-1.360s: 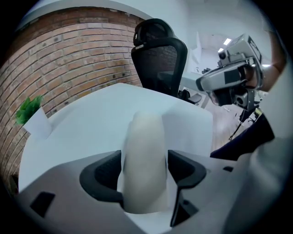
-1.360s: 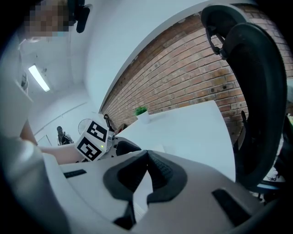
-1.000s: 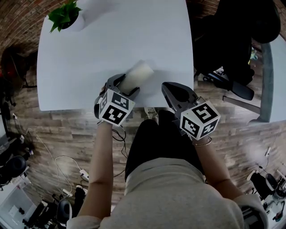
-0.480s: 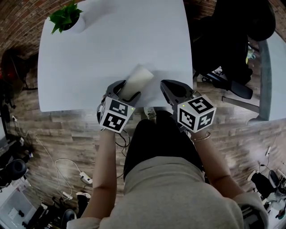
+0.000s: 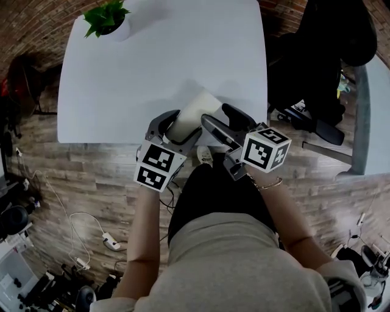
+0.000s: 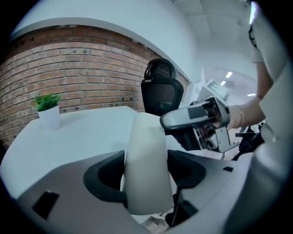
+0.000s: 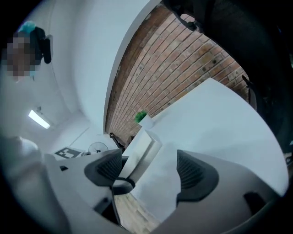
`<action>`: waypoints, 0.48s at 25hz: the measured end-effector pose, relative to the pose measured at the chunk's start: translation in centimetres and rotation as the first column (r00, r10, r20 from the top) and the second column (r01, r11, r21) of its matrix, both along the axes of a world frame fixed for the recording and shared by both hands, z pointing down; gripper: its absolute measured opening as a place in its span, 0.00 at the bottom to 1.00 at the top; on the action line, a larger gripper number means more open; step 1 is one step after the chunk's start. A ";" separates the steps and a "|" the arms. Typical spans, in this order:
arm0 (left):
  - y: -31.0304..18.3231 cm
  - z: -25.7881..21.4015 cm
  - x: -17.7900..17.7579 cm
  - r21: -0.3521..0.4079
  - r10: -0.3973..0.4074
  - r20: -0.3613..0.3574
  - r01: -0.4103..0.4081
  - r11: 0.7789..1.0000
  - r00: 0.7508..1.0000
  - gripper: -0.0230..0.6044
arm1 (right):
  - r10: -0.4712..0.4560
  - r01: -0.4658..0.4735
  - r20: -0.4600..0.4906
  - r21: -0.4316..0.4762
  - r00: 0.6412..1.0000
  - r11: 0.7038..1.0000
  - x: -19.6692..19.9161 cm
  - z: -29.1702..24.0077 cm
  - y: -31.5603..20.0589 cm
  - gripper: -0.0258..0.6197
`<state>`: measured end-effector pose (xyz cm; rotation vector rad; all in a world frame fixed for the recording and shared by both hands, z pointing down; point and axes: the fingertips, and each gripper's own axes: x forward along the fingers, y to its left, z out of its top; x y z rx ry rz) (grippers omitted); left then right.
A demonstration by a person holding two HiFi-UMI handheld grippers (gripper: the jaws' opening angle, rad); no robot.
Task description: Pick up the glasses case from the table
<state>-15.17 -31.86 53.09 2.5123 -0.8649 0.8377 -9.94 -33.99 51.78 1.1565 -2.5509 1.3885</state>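
My left gripper [image 6: 147,177] is clamped on the white glasses case [image 5: 196,108], which looks lifted at the table's [image 5: 170,55] near edge. My right gripper [image 7: 151,174] has just opened its jaws wide - the case end is beside one pad, unpressed. Risk: the smooth shell slips from a one-sided hold - or my right jaw knocks it.

A white table [image 5: 164,67] is being seen standing on a floor [image 5: 91,177] of wood-look planks, and 1 potted plant [image 5: 108,18] is being carried at its far left corner. The room is being closed off beyond the table by a red brick wall [image 6: 82,68]. A black office chair [image 6: 161,89] is being kept near the table's far right side. A 2nd table [image 5: 376,116] is being cut off by the right edge. Loose cables [image 5: 79,222] are being left lying on the floor at the left. Light is being given by bright ceiling lamps [image 6: 229,74].
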 end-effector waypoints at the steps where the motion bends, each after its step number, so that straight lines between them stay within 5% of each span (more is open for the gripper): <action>1: 0.1 -0.6 0.3 0.013 0.009 -0.013 -0.008 1.000 1.000 0.50 | 0.004 -0.004 0.033 -0.007 0.999 1.000 -0.2 -0.2 -0.1 0.60; 5: 0.7 -2.5 0.9 0.071 0.053 -0.041 -0.050 0.996 0.998 0.50 | -0.021 0.022 0.136 -0.006 0.990 1.000 -1.2 -1.6 -0.4 0.59; 12: 1.7 -4.3 1.2 0.140 0.087 -0.050 -0.080 0.987 0.995 0.50 | -0.066 0.064 0.263 0.017 0.962 0.998 -2.3 -4.1 -0.3 0.36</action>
